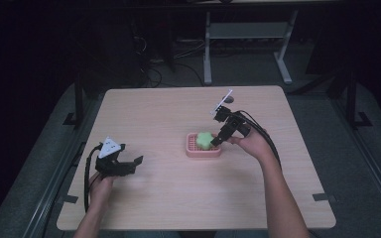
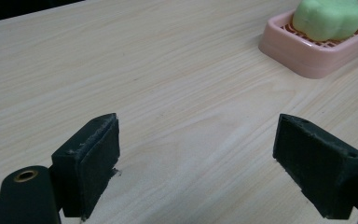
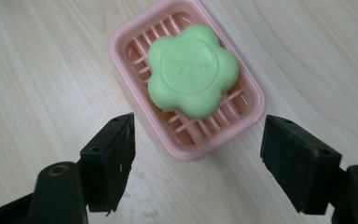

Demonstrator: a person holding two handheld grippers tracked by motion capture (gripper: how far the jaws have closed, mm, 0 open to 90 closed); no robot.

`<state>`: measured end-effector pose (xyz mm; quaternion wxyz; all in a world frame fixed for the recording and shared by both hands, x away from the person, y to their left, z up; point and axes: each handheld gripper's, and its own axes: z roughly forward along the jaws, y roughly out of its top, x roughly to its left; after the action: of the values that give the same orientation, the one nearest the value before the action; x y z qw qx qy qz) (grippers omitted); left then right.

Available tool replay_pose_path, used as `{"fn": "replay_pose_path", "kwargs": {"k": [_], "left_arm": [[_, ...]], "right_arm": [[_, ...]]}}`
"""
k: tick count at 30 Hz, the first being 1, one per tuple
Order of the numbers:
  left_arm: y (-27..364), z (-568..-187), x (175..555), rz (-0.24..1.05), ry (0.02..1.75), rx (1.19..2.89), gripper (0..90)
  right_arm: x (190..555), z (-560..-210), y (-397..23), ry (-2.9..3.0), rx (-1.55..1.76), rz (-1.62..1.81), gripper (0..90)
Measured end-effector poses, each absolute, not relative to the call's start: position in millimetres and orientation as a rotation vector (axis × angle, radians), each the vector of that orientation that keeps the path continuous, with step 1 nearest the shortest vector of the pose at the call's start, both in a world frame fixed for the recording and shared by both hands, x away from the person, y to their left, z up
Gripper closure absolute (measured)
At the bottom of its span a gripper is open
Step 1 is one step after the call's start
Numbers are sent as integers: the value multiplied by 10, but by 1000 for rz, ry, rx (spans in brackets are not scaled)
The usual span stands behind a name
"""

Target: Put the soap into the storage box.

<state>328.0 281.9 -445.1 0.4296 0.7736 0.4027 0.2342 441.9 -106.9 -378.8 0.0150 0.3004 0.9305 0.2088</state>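
Observation:
A green flower-shaped soap (image 3: 192, 70) lies in a pink slatted soap dish (image 3: 248, 113) near the middle of the table; I see the same soap (image 1: 204, 140) and dish (image 1: 203, 151) from above, and the soap (image 2: 328, 18) in the dish (image 2: 307, 58) far right in the left gripper view. My right gripper (image 1: 217, 140) hovers just right of the dish, tilted down at it, and this right gripper (image 3: 198, 161) stands open with the dish's near end between its jaws. My left gripper (image 1: 131, 166) rests open at the table's front left; between the left gripper's (image 2: 196, 163) jaws is bare wood.
The light wooden table (image 1: 168, 198) has bare room around the dish. Behind it, on the dark floor, stand a metal frame (image 1: 243, 39) and some cables (image 1: 154, 69).

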Motion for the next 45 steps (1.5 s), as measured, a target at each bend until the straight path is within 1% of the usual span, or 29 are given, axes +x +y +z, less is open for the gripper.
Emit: {"fn": "replay_pose_path", "kwargs": {"k": [12, 22, 45], "left_arm": [[2823, -4452, 3281, 584, 1007, 1930, 143], [2826, -4452, 3280, 586, 1010, 1929, 143], [2826, -4453, 3279, 588, 1013, 1929, 143]], "right_arm": [[4354, -3769, -1244, 2885, 973, 635, 259], [4302, -3747, -1282, 2887, 958, 636, 259], [4148, -3837, -1525, 2871, 1012, 685, 260]]}}
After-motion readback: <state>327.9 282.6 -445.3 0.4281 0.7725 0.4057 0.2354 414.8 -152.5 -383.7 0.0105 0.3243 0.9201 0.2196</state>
